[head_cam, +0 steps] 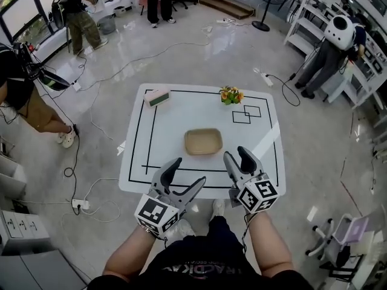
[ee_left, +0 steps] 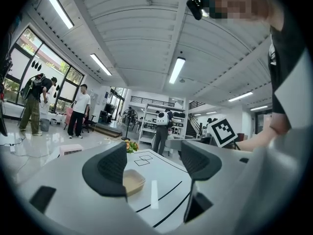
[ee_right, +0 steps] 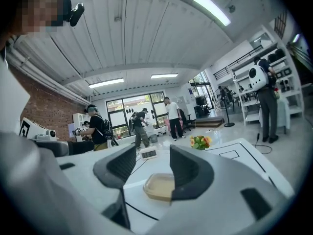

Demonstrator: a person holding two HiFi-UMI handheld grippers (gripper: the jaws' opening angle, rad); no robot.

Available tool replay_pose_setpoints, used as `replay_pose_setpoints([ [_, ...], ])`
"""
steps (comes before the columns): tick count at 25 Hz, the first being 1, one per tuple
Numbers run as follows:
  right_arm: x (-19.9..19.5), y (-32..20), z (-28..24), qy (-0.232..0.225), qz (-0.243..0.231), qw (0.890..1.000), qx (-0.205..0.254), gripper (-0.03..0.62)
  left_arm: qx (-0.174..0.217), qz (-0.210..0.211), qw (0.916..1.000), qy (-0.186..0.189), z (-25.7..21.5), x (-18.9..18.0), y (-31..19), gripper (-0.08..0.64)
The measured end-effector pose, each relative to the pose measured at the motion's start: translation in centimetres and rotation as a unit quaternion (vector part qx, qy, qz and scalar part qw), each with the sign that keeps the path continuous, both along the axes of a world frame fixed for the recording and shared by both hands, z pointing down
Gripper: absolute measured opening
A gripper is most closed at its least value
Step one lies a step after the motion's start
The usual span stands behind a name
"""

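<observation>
Over the near edge of the white surface (head_cam: 181,110), the left gripper (head_cam: 188,171) and right gripper (head_cam: 237,154) hover with fingers spread, both empty. Nothing is grasped yet. Just beyond, mid-surface, the shallow beige tray (head_cam: 203,141) lies untouched, open side up, its long axis parallel to that near edge.

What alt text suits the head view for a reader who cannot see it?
The left gripper and right gripper hover, jaws apart and empty, at the near edge of a white table, facing an empty tan tray. A digital clock and flower bunch sit farther back.
</observation>
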State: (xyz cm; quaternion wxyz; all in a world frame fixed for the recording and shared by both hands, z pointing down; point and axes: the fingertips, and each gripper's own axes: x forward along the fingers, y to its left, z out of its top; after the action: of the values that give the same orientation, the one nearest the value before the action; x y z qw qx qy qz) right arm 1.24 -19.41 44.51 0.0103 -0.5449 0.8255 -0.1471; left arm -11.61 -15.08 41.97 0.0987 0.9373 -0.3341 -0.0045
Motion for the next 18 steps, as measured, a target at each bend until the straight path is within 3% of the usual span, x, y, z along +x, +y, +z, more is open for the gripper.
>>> replay_pose_setpoints([
  [7, 2.3, -2.4, 2.2, -0.021, -0.002, 0.999, -0.033, 0.198, -0.005, -0.009, 0.9999, 0.009, 0.3, 1.7, -1.0, 0.337],
  [18, 3.4, -7.2, 8.9, -0.064, -0.024, 0.992, -0.109, 0.198, -0.027, -0.024, 0.9993, -0.007, 2.3, 4.1, -3.9, 0.336],
])
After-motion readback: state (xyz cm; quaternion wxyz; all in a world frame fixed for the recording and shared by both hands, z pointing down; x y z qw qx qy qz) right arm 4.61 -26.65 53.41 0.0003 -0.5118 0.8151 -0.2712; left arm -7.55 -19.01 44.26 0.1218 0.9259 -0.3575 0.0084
